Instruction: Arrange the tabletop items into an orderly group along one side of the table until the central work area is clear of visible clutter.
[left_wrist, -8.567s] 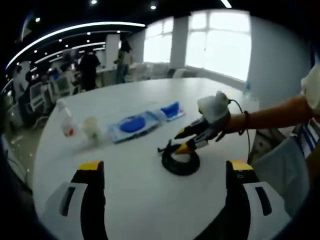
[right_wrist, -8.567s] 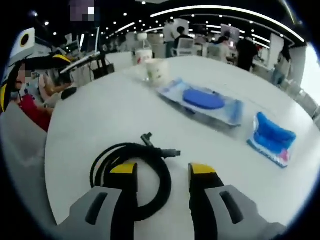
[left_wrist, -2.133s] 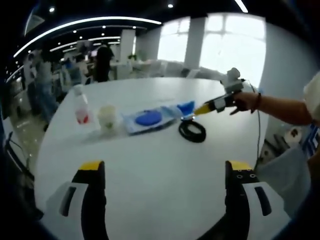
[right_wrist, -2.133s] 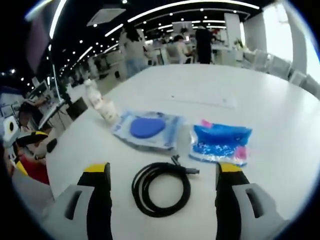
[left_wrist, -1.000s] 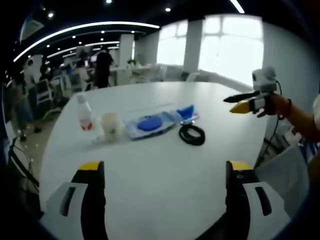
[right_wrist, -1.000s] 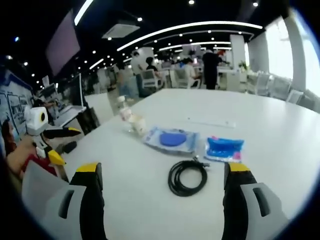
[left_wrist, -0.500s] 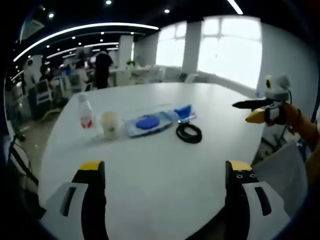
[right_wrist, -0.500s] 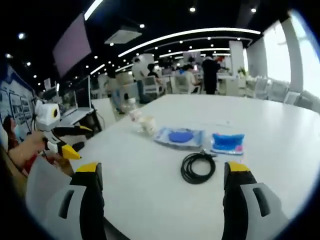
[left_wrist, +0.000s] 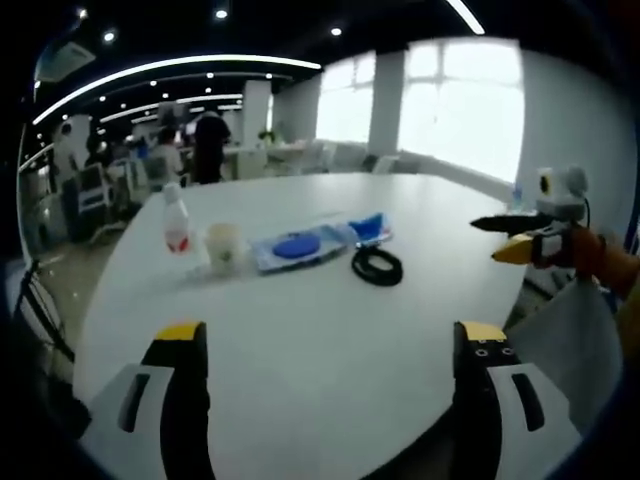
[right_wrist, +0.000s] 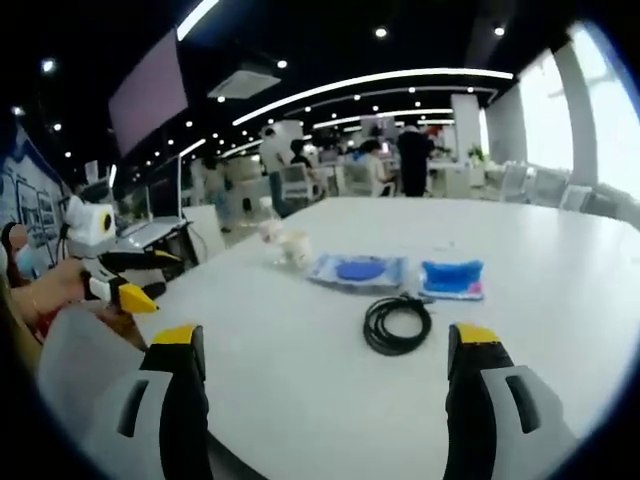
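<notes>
A large white round table (left_wrist: 330, 340) filled the lower part of both views, with an office of desks, chairs and standing people beyond it. The items lay in a row toward the table's far side. In the left gripper view the row ran left to right: a clear bottle (left_wrist: 176, 224) with a red label, a pale cup (left_wrist: 222, 246) just beside it, a flat pack with a blue disc (left_wrist: 297, 246), a smaller blue packet (left_wrist: 369, 227), and a coiled black cable (left_wrist: 377, 266) just in front of that packet.

The left gripper (left_wrist: 327, 345) was held back from the row above the near table edge, its jaws spread wide and holding nothing. The right gripper (right_wrist: 323, 345) was likewise spread wide, empty, well apart from the cable (right_wrist: 397, 324).
</notes>
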